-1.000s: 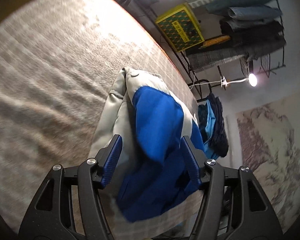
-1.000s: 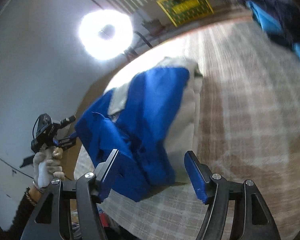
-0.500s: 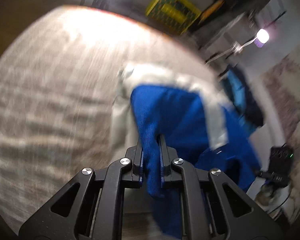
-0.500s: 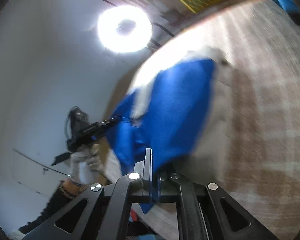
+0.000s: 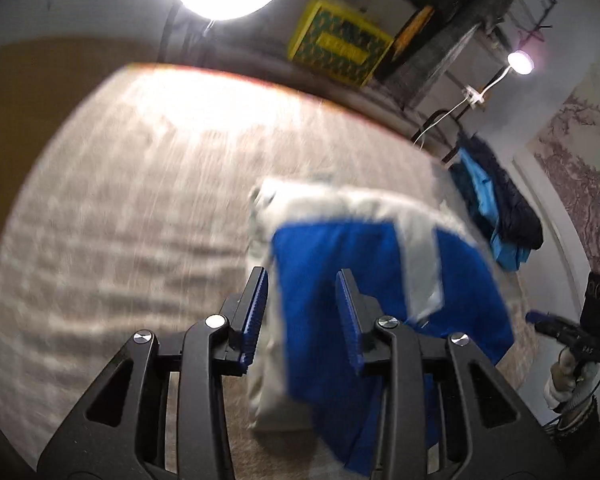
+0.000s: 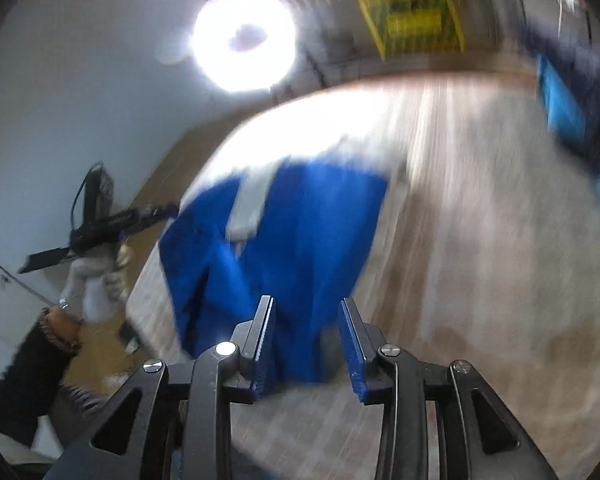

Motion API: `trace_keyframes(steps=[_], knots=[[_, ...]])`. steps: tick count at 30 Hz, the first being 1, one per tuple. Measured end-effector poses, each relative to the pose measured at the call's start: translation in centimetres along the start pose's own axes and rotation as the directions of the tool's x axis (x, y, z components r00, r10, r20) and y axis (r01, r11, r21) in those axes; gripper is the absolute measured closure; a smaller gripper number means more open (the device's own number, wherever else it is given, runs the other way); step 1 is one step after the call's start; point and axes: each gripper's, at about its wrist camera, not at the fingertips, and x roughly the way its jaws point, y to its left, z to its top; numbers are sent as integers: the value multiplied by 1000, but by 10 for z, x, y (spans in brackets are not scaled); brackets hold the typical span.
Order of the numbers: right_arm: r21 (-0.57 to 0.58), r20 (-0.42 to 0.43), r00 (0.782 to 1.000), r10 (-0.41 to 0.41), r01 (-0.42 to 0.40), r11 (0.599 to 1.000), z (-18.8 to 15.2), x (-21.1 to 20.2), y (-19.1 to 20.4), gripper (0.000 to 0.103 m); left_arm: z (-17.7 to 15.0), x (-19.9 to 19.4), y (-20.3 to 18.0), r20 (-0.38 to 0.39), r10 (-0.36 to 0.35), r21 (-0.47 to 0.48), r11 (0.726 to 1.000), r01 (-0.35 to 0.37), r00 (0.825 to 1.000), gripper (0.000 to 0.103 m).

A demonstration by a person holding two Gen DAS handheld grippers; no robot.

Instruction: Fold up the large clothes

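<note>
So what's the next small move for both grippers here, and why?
Probably close both on the blue jacket. The left gripper and right gripper have just been opening, their pads off the fabric that lies between them, while its blue end overhangs the near edge of the table, so the fold looks unfinished.

Each black hand-held gripper (image 5: 302,312) carries ridged blue pads (image 6: 265,344) and silver screws (image 6: 226,348); the person wears white gloves (image 6: 94,284) and a dark sleeve (image 6: 24,380).
</note>
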Motion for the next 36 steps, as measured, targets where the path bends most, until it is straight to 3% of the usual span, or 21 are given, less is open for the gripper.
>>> trace_keyframes(steps=[5, 8, 10, 14, 16, 18, 21, 25, 30, 36], knots=[[-3, 95, 995, 23, -23, 1000, 41, 31, 10, 68, 20, 16, -45, 37, 13, 81, 997, -16, 999, 68], [-25, 88, 996, -30, 33, 999, 61, 73, 22, 69, 28, 43, -72, 34, 28, 139, 990, -32, 999, 68], [-6, 86, 996, -21, 21, 1000, 71, 91, 23, 69, 31, 60, -79, 24, 41, 162, 986, -44, 999, 68], [-40, 19, 997, -70, 71, 997, 80, 124, 16, 72, 25, 99, -65, -42, 100, 179, 980, -91, 994, 68], [-56, -35, 994, -103, 101, 993, 76, 138, 10, 75, 22, 111, -48, -59, 73, 147, 987, -64, 996, 69], [-40, -79, 991, -104, 101, 994, 71, 147, -4, 80, 19, 116, -38, -55, 40, 122, 992, -33, 998, 69], [-10, -72, 994, -86, 85, 996, 65, 154, -18, 86, 8, 122, -38, -9, 46, 165, 985, -44, 999, 69], [-29, -61, 994, -96, 94, 995, 60, 147, -15, 86, 8, 115, -40, -11, 58, 168, 984, -55, 998, 69], [-96, -27, 990, -136, 133, 986, 48, 96, 15, 68, 0, 70, -56, -9, 71, 205, 976, -67, 997, 69], [-236, -14, 998, -58, 53, 970, -3, 37, 56, 64, -42, 17, -77, -41, -13, 207, 978, 22, 999, 69]])
